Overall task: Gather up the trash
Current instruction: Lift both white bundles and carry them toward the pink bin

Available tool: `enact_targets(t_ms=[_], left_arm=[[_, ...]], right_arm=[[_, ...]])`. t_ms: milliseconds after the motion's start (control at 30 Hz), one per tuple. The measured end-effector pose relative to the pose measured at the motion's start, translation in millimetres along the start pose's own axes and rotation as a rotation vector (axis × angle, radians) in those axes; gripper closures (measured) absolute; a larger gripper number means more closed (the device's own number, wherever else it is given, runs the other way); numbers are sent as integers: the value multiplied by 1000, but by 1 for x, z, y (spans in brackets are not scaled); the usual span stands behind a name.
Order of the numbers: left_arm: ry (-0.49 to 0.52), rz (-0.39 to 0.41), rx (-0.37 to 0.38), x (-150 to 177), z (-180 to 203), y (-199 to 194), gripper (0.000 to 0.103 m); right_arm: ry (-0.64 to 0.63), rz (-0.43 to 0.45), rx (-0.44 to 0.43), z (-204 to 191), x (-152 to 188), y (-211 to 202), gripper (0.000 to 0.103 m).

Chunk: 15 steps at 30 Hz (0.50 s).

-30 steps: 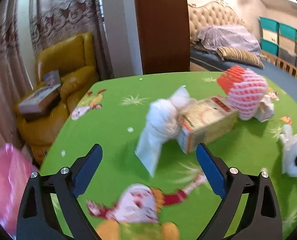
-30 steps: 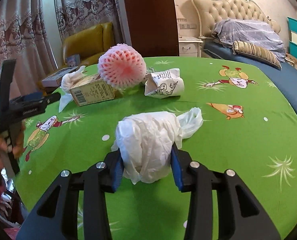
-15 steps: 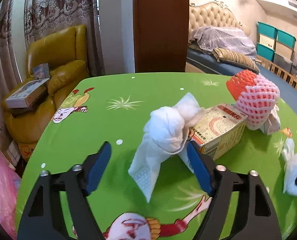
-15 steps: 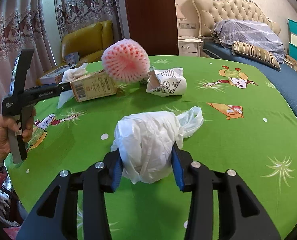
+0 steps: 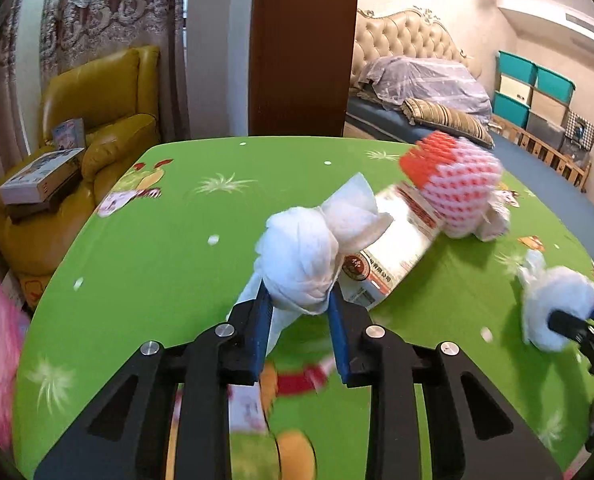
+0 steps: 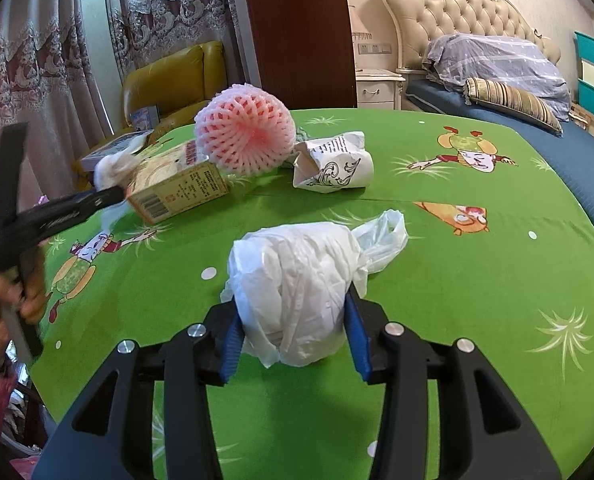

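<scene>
While the left gripper (image 5: 299, 312) has its jaws closed on a wad of white tissue (image 5: 303, 260), the right gripper (image 6: 293, 328) has its jaws clamped on a balled white plastic bag (image 6: 297, 288). The tissue bulges forward out of the left jaws, with a loose tail hanging down beside the left finger. Just beyond those jaws and slightly to their right a small printed carton (image 5: 393, 256) lies on the green surface (image 5: 157, 248), touching the tissue. Farther ahead and right of the carton sits a pink foam fruit net (image 5: 453, 188); whether it rests on the carton or just beside it is unclear. In the right view the bag fills the gap between the jaws, and its twisted end (image 6: 381, 240) sticks out ahead and to the right. Well ahead of the right jaws lie a crumpled paper cup (image 6: 333, 168) and, to its left, the foam net (image 6: 245, 136) against the carton (image 6: 177, 184).
</scene>
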State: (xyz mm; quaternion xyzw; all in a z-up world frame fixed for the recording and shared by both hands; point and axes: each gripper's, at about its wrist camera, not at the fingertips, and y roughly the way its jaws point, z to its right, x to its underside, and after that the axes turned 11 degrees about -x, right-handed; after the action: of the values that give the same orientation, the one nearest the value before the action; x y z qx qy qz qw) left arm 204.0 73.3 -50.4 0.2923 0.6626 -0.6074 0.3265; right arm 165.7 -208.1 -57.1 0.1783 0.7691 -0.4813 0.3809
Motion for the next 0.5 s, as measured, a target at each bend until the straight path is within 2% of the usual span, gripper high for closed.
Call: enact_targets(t_ms=[267,400,500], left_arm=[[-57,-22,13,45,-2,-46,76],[-23,-13,17,57,2,-62,76],[4,-18,62,65,8,-69,76]], right_arm=[[-6,-3,6,0,-1,1,60],[-4,-4,5,0,-1,1,59],[-4,-6,6,0,-1,1,59]])
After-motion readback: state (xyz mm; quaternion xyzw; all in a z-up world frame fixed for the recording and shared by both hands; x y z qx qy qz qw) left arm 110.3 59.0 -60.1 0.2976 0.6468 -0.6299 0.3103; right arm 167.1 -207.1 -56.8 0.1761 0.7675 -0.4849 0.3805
